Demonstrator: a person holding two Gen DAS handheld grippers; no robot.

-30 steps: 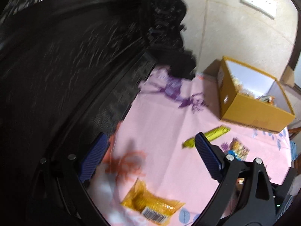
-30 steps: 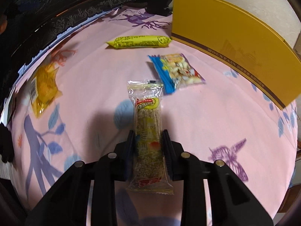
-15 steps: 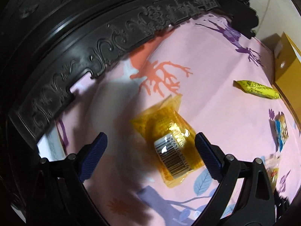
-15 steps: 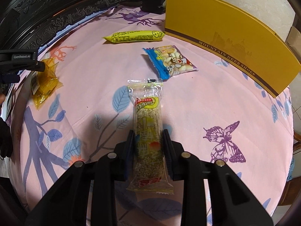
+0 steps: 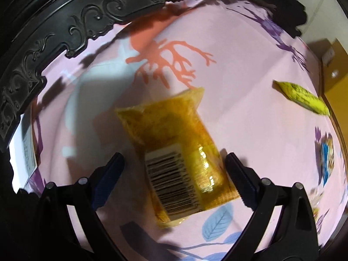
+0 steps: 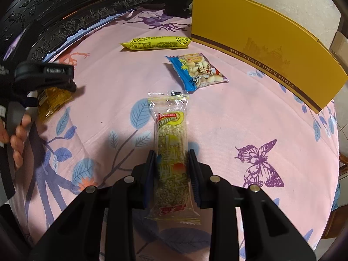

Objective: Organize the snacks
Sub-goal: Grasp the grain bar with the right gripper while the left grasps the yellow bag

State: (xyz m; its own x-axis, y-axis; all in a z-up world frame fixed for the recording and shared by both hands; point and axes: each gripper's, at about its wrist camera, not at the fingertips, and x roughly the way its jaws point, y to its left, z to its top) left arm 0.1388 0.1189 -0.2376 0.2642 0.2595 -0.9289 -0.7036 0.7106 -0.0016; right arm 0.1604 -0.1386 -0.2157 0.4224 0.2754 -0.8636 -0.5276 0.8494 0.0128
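Note:
My right gripper is shut on a clear-wrapped grain bar that points away over the pink tablecloth. My left gripper stands open just above an amber snack packet with a barcode label; the packet lies between the jaws, which do not touch it. In the right wrist view that left gripper sits at the far left over the same amber packet, with a person's hand on it. A yellow cracker pack and a blue-edged snack bag lie farther back.
A yellow shoe box stands at the back right of the table. Dark carved furniture borders the far left side. The yellow cracker pack and blue bag show at the right in the left wrist view.
My left gripper has dropped and rolled down over the amber packet, which now lies between its open jaws. The right gripper holds the grain bar without moving.

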